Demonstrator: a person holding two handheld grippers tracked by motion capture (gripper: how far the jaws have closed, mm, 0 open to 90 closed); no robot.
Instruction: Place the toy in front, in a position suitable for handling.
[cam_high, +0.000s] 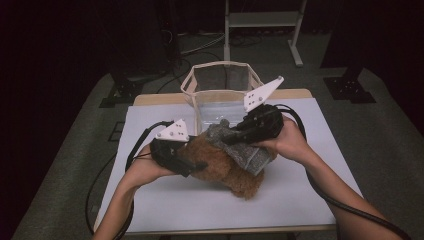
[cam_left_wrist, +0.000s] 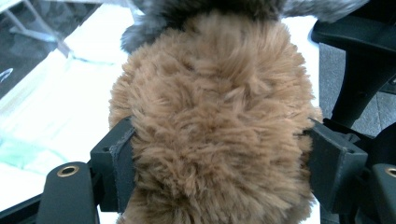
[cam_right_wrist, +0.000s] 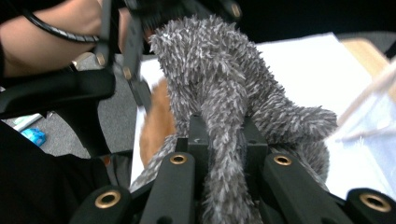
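A dark room surrounds a desk (cam_high: 165, 200) covered with a pale sheet, and at its far edge stands an open mesh-sided fabric basket with a beige rim (cam_high: 220, 82). In the middle of the desk lies a fluffy brown plush toy (cam_high: 227, 170) with a shaggy grey knitted cloth (cam_high: 245, 150) draped over its far side. The left gripper (cam_high: 192, 167) has its jaws spread fairly wide and pressed into the brown plush from both sides, holding its body. The right gripper (cam_high: 227, 139) has its jaws narrowed onto a fold of the grey cloth, which rises between them in the right gripper view. The likely trouble is a slip: the pile is soft and deep, so the left jaws may be squeezing fur more than body, and a pull from the right could drag the toy out. The grey fold is thin and could slide free if tugged sideways. The basket stands just beside the work, so a wide swing might knock it off the far edge
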